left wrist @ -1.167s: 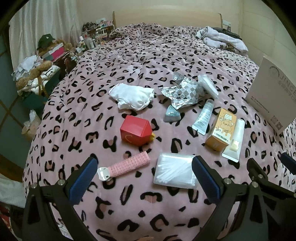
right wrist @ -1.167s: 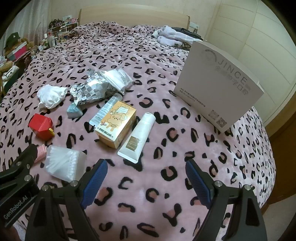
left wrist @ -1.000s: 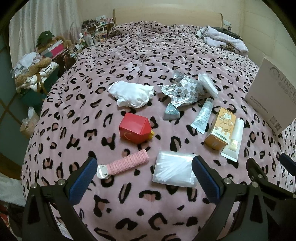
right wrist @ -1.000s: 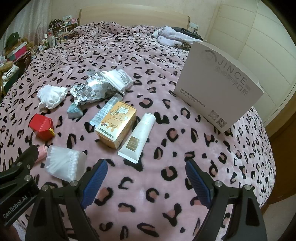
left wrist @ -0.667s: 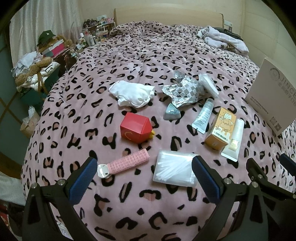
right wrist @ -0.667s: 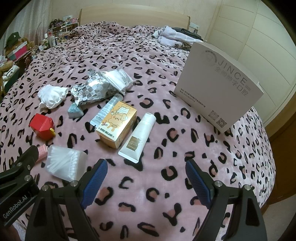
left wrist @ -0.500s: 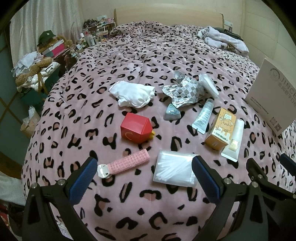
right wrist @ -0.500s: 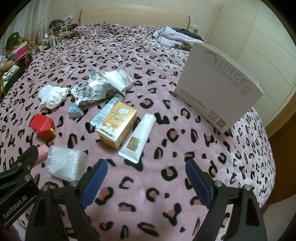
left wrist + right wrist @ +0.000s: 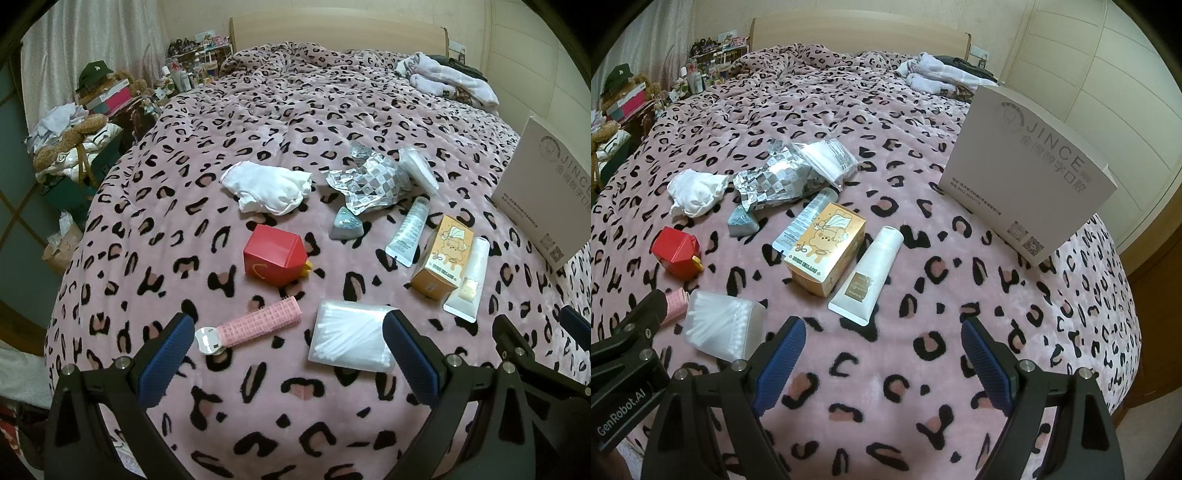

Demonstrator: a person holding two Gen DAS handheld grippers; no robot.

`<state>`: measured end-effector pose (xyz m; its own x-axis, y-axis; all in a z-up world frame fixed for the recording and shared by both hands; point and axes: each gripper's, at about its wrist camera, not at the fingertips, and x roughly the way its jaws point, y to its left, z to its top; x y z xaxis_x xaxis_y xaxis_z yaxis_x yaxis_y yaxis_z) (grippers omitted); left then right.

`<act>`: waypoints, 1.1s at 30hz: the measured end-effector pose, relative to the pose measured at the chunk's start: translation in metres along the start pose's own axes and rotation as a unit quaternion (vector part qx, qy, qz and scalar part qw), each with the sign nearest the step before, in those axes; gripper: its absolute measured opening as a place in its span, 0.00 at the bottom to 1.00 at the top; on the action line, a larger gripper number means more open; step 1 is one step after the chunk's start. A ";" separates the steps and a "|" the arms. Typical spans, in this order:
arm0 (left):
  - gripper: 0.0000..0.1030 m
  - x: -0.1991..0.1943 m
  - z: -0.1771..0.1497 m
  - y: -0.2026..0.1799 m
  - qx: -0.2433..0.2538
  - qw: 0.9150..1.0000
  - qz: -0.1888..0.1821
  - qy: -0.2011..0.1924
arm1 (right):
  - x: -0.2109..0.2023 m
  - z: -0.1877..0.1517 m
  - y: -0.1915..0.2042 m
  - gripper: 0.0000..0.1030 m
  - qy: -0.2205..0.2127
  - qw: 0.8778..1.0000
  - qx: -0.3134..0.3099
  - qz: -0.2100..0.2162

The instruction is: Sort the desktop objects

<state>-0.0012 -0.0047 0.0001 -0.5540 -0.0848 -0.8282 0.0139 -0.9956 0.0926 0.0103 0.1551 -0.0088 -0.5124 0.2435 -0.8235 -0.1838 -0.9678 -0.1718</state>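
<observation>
Both our claws hang released and empty over the near edge of the leopard-print blanket (image 9: 295, 122): the left gripper (image 9: 288, 354) spread above the cotton-swab box, the right gripper (image 9: 882, 354) spread over bare fleece. Taking the orange carton (image 9: 827, 247) as our landmark, the big white JINCE box (image 9: 1027, 184) stands propped well to its right and farther back, likely our drop-off. A white cloth bundle (image 9: 267, 188) and a crumpled foil wrapper (image 9: 369, 177) lie beyond the carton to the left. The red house-shaped box (image 9: 275, 254) sits left of it, the clear cotton-swab box (image 9: 351, 339) nearer us and left, with the pink hair roller (image 9: 258, 326) beside that. A white tube (image 9: 868, 273) lies touching the carton's right side; a clear tube (image 9: 803, 219) rests against its left, and a small grey-blue packet (image 9: 740, 221) sits farther left. Nothing is sorted yet. We judge the risks plain: soft fleece may let flat tubes sink under our fingers, a grab at either tube could nudge the carton, and the slick swab box may squirt free.
</observation>
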 end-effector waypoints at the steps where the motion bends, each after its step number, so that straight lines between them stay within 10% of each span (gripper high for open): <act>1: 1.00 0.000 0.000 0.000 0.000 1.000 0.000 0.000 | 0.000 0.000 0.000 0.86 0.000 1.000 0.000 0.000; 33: 1.00 -0.002 0.000 -0.004 -0.002 1.000 -0.001 -0.001 | -0.002 -0.001 -0.002 0.86 -0.002 1.000 0.002 -0.001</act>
<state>-0.0004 -0.0003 0.0018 -0.5561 -0.0826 -0.8270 0.0155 -0.9959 0.0891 0.0126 0.1563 -0.0071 -0.5152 0.2462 -0.8209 -0.1887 -0.9669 -0.1716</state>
